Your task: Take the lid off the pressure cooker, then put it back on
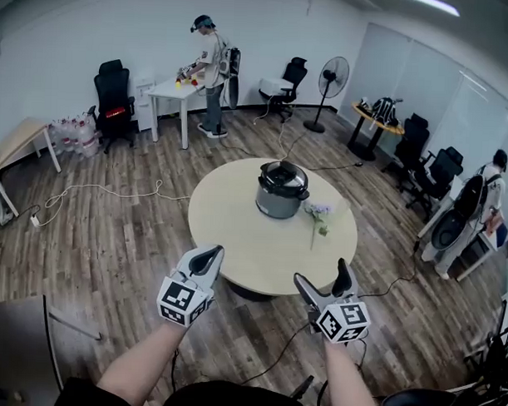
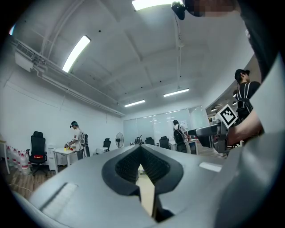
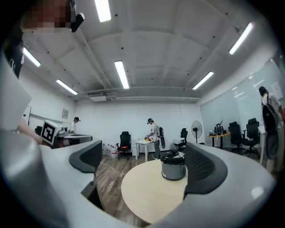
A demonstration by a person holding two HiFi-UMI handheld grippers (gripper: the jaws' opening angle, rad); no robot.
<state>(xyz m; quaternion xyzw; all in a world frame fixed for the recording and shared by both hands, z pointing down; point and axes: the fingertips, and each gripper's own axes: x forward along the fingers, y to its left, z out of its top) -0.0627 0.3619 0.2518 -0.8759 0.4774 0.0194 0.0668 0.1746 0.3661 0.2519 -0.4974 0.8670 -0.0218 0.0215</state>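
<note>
Grey cooker (image 1: 280, 201) upright, lid (image 1: 282, 177) prob. on.

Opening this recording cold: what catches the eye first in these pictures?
A grey pressure cooker with its black lid on stands on the round beige table, with a pale purple flower lying just right of it. Near the table's front edge, the left gripper is shut and empty and the right gripper is wide open, both short of the cooker.

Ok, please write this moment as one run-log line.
pressure cooker: on round table | lid: on | left gripper: shut, empty | right gripper: open, empty | both: apart from pressure cooker
</note>
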